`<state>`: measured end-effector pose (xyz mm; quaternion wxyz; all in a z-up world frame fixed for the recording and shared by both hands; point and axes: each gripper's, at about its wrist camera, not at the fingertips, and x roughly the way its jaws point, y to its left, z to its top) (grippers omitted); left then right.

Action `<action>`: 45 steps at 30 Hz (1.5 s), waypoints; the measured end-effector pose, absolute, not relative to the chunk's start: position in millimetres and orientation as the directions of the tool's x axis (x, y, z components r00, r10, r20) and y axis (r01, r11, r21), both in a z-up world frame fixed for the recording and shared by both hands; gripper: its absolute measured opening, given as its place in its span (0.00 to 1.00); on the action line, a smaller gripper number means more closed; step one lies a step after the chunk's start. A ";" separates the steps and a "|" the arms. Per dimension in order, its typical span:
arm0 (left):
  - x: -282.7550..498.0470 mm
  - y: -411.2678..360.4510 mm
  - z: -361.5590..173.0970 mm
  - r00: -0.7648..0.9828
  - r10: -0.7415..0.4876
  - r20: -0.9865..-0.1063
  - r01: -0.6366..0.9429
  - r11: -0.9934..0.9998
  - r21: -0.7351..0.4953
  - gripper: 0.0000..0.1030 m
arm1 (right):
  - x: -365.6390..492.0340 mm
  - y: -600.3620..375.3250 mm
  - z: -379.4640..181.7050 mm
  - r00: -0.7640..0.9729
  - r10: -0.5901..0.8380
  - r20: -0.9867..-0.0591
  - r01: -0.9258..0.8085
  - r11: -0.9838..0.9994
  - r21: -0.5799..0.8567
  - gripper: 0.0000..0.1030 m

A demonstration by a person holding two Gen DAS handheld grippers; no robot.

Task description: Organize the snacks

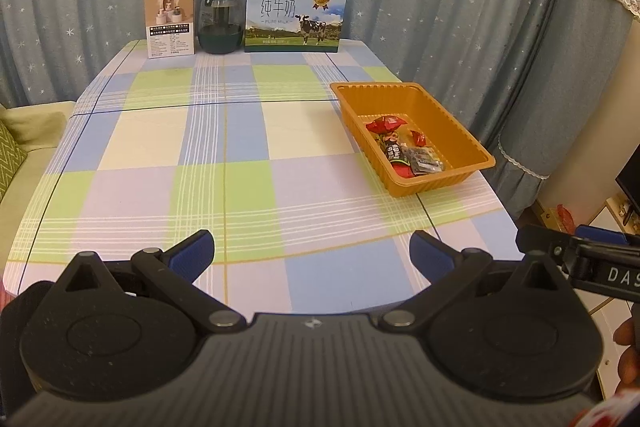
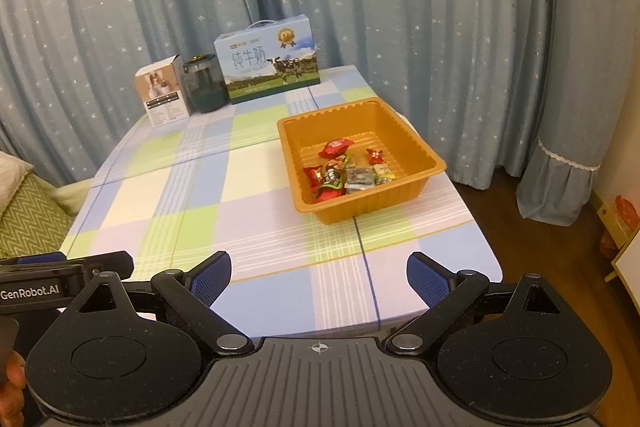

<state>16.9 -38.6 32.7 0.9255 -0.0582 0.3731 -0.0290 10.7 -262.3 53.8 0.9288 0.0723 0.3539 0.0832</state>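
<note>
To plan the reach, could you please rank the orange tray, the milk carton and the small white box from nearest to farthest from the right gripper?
1. Orange tray, right of centre.
2. Milk carton, far edge.
3. Small white box, far left; close to the carton's depth, ranking uncertain.

Checked table [image 1: 240,147], orange tray [image 1: 476,163], milk carton [image 1: 295,15], jar [image 1: 220,23], box [image 1: 171,22]

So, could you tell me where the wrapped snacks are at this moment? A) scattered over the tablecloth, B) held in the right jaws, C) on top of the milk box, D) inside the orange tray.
D: the snacks all lie inside the orange tray, while both the left gripper and the right gripper hold their jaws wide apart and empty.
</note>
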 end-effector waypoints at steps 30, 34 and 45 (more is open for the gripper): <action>4.3 -44.7 31.8 0.732 -0.102 -0.674 0.040 0.994 -0.106 1.00 | -0.2 -261.5 52.9 0.736 0.208 -0.645 -0.116 0.976 0.182 0.91; 4.3 -44.6 31.9 0.732 -0.102 -0.673 0.040 0.993 -0.107 1.00 | -0.1 -261.3 52.8 0.735 0.207 -0.646 -0.115 0.977 0.182 0.91; 5.0 -45.1 30.5 0.730 -0.102 -0.676 0.040 0.993 -0.107 1.00 | 0.2 -262.1 52.8 0.735 0.208 -0.645 -0.115 0.976 0.183 0.91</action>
